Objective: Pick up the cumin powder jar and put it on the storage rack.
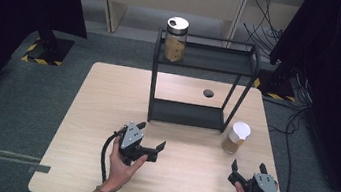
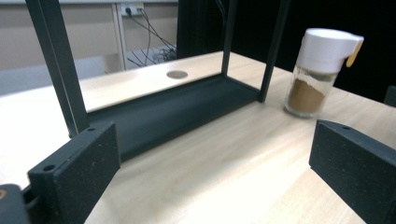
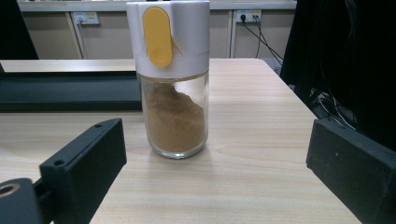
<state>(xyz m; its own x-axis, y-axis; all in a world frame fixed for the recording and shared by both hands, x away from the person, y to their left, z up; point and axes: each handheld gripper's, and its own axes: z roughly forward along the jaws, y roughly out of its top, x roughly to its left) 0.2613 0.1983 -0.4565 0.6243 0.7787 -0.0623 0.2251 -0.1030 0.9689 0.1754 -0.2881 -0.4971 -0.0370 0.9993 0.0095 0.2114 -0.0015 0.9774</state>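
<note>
Squarely ahead of the right gripper [image 3: 215,154], a glass spice jar [image 3: 173,93] with a white dispenser cap [image 3: 187,28] and a yellow flip tab [image 3: 157,35] stands upright on the wooden table [image 3: 252,186], beyond the fingertips and not yet between them. Both black jaws of that gripper stand wide apart and hold nothing. Off to its left, the left gripper [image 1: 151,136] is likewise spread and empty, low over the tabletop and angled toward the bottom shelf of the black wire rack [image 2: 173,112], with the same jar at its far right. A second, darker-lidded jar [image 1: 176,39] sits on the rack's top shelf, well beyond either tool. Roughly half full of brown powder, the near jar is likely light but rigid, its smooth glass wall slippery and breakable if knocked over or dropped. The safest hold looks to be across the clear cylinder just below the cap, pads on opposite sides, above the powder line so the jar does not tip; a squeeze on the plastic cap or the tab risks popping the dispenser open.
</note>
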